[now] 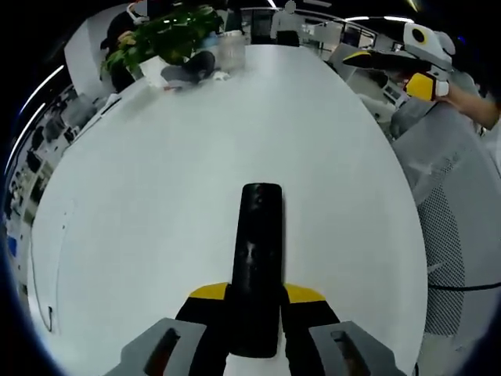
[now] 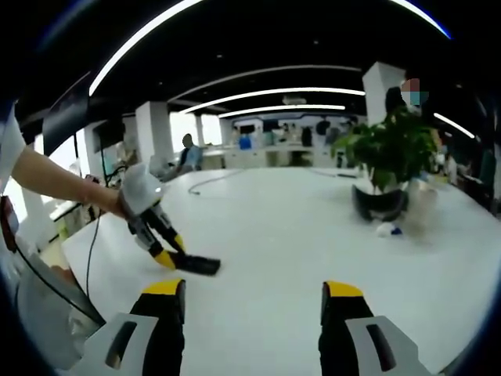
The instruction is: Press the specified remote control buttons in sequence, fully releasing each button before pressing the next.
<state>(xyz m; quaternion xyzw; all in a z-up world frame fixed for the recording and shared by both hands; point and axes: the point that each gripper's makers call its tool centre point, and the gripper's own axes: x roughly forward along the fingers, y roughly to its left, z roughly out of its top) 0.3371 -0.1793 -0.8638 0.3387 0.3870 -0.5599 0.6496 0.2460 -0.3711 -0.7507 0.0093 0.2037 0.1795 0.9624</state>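
A black remote control (image 1: 260, 235) lies lengthwise between the yellow-tipped jaws of my left gripper (image 1: 256, 294), which is shut on its near end, over the white table (image 1: 156, 196). The remote's buttons are too dark to make out. In the right gripper view the same remote (image 2: 200, 265) sticks out from the left gripper (image 2: 168, 257), held by a person's hand low over the table (image 2: 297, 235). My right gripper (image 2: 253, 301) stands open with nothing between its jaws, well away from the remote. It also shows raised off the table's far right edge as the right gripper (image 1: 383, 70).
A potted plant (image 1: 164, 35) in a dark pot (image 2: 380, 204) stands at the table's far end, with a small white object (image 2: 387, 229) beside it. A mesh-backed chair (image 1: 454, 235) is along the table's right edge. A cable (image 2: 211, 182) lies on the far side.
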